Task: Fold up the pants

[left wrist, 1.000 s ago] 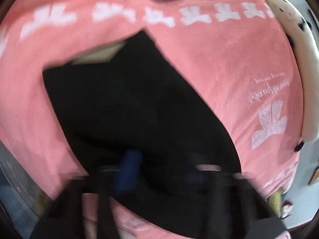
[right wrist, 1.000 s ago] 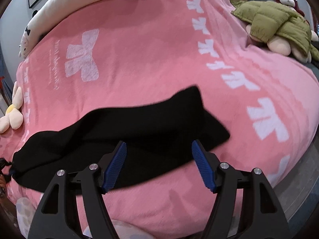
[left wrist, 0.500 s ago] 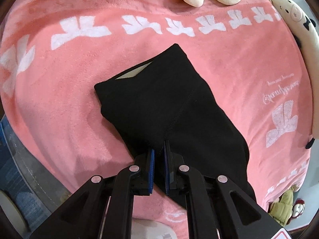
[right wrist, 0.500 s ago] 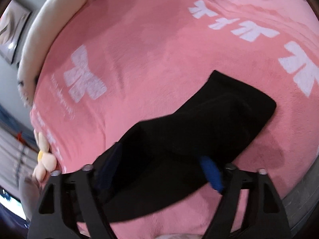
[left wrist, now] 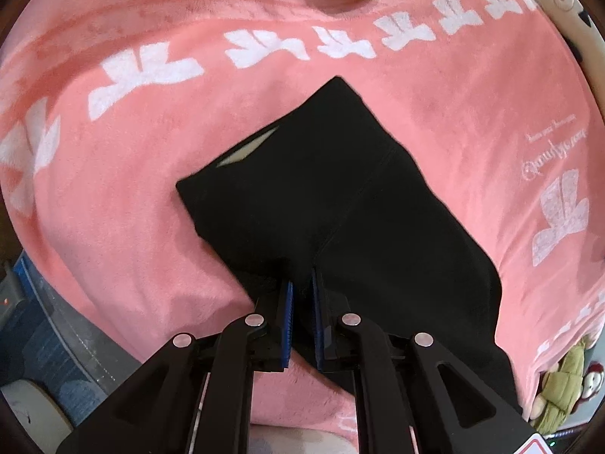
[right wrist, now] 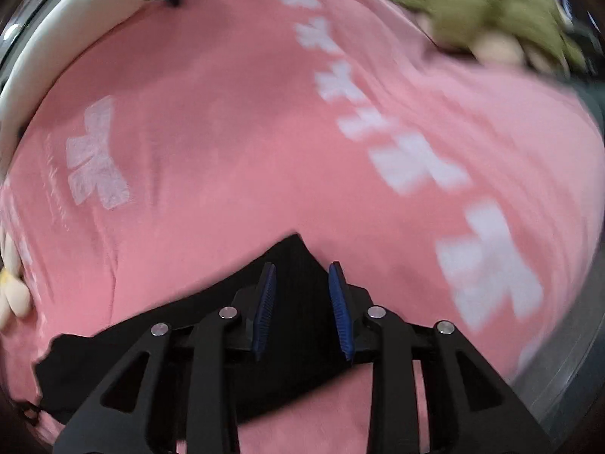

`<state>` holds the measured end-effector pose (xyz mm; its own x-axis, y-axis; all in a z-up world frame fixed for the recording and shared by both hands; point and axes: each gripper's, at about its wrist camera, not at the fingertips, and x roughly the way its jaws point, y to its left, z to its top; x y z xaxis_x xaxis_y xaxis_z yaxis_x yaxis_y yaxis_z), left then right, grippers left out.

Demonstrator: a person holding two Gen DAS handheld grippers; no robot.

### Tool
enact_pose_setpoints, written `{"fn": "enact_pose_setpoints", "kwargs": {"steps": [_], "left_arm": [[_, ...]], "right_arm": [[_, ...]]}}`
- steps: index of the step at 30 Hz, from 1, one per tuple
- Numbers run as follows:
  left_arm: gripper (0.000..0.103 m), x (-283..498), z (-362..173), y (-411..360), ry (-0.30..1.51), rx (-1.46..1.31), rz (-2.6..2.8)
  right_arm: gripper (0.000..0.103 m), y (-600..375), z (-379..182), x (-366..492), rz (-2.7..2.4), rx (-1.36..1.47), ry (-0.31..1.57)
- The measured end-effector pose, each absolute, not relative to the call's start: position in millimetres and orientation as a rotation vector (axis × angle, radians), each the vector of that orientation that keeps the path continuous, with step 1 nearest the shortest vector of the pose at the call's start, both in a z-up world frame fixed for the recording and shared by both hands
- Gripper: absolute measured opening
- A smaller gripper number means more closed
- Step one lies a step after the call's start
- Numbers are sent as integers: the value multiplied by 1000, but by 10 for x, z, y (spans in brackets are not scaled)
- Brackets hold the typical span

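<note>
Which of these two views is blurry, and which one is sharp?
Right wrist view: motion-smeared, especially the white prints on the pink blanket and the green stuffed toy. Left wrist view: mostly crisp, seam on the black pants readable; both bend at the fisheye edges.

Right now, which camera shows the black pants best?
The left wrist view: the black pants lie sharp, waistband and seam visible. The right wrist view is blurred, showing only a dark end behind its claw.

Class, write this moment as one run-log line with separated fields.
left gripper: shut on black pants | right gripper: closing, pants between jaws, grip unclear | surface: pink blanket
</note>
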<state>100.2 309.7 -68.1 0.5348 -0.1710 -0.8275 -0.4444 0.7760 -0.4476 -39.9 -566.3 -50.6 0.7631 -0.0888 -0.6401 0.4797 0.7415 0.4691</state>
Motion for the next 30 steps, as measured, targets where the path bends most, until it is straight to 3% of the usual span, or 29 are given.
{"fn": "enact_pose_setpoints", "kwargs": {"steps": [2, 13, 22, 28, 30], "left_arm": [[11, 980, -707, 3070, 1022, -677, 188], [14, 931, -700, 3012, 1013, -730, 188], [14, 942, -755, 2987, 1005, -741, 166], [14, 948, -797, 3023, 1005, -771, 135], [14, 969, -810, 3037, 1009, -767, 122]], "right_arm": [[53, -5564, -553, -527, -307, 698, 616], [48, -4525, -758, -436, -37, 838, 674], [48, -2605, -1012, 346, 343, 781, 937], [48, -2228, -1285, 667, 322, 894, 964], [40, -2246, -1252, 727, 303, 897, 934]]}}
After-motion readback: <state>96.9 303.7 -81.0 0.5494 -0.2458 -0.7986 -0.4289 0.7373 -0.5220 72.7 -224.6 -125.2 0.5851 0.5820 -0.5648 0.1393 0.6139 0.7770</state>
